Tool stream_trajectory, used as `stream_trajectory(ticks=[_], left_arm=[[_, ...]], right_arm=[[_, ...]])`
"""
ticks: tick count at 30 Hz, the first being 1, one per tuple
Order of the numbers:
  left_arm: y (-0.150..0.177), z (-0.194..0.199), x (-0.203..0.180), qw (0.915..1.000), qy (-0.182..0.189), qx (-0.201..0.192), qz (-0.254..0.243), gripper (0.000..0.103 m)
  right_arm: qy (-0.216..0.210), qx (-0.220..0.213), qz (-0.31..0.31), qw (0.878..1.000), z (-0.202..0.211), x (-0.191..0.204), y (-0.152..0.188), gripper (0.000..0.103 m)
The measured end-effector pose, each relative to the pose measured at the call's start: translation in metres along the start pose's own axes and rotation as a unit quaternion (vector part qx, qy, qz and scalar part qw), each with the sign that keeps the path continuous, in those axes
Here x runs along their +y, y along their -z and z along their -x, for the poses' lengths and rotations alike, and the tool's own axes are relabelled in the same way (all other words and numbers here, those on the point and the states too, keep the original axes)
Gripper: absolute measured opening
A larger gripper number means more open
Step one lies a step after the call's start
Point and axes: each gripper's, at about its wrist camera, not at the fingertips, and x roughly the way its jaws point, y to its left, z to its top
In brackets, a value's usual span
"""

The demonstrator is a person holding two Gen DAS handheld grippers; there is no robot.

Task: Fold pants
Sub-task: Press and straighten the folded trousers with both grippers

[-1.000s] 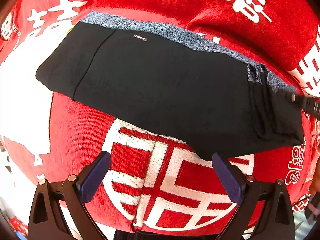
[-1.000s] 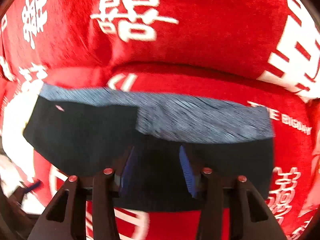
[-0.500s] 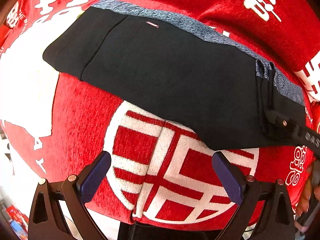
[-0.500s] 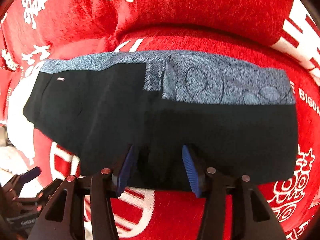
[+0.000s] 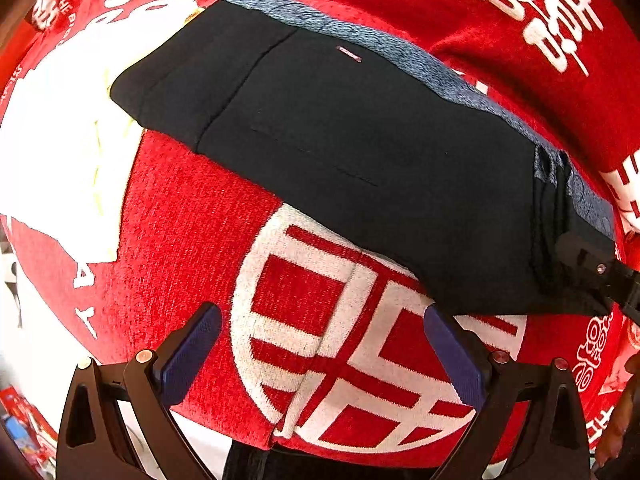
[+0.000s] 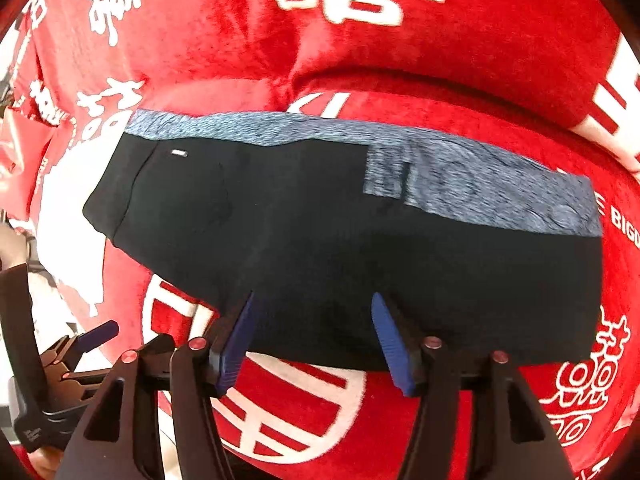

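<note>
The black pants [image 5: 360, 140] with a blue-grey heathered strip along their far edge lie folded flat on the red blanket [image 5: 180, 220]. My left gripper [image 5: 320, 320] is open above the blanket, just in front of the pants' near edge, with nothing between its pads. One finger of the right gripper [image 5: 588, 260] reaches over the pants' right end in this view. In the right wrist view the pants [image 6: 320, 220] fill the middle. My right gripper [image 6: 314, 300] hovers at their near edge, its jaws opening, and the pads press on no cloth.
The red blanket [image 6: 440, 60] carries large white characters and rises in a soft ridge behind the pants. A finger of the left gripper [image 6: 98, 334] shows at the lower left. The blanket's edge and floor clutter [image 5: 24, 420] lie at the lower left.
The right gripper's jaws have spread wider and it has drawn back from the pants, which now lie flat. The left gripper has shifted sideways along the near edge and stays open.
</note>
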Motion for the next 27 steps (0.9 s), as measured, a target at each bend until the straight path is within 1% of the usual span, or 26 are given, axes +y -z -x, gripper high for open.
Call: stream_trajectory(ticks=[6,10,12,17,19,20,21,24,27], left_arm=[[-0.004,0.001,0.012,1.0,-0.003,-0.003,0.003,0.101],[-0.006,0.002,0.023,0.9999,-0.002,-0.005,0.009,0.101],[-0.007,0.002,0.028,0.9999,-0.003,-0.003,0.012,0.101],[-0.01,0.003,0.035,0.9999,-0.003,-0.006,0.015,0.101],[-0.012,0.003,0.038,0.9999,-0.004,-0.007,0.015,0.101],[-0.012,0.003,0.04,0.9998,-0.005,-0.008,0.016,0.101],[-0.014,0.004,0.043,0.9998,-0.005,-0.011,0.017,0.101],[-0.019,0.004,0.058,0.9994,-0.004,-0.017,0.029,0.101],[-0.025,0.002,0.071,0.999,-0.005,-0.019,0.041,0.101]], right_arm=[[-0.003,0.023,-0.013,1.0,-0.02,0.006,-0.001,0.066],[0.005,0.024,-0.015,1.0,-0.026,0.008,0.001,0.067],[0.007,0.026,-0.017,1.0,-0.03,0.009,0.001,0.069],[0.006,0.03,-0.042,0.999,-0.045,0.008,0.002,0.07],[0.012,0.031,-0.05,0.998,-0.05,0.011,0.003,0.073],[0.015,0.028,-0.049,0.998,-0.051,0.013,0.003,0.077],[0.019,0.026,-0.044,0.999,-0.052,0.017,0.003,0.079],[0.042,0.022,-0.015,0.999,-0.056,0.027,0.006,0.08],[0.051,0.02,0.002,0.998,-0.058,0.032,0.007,0.082]])
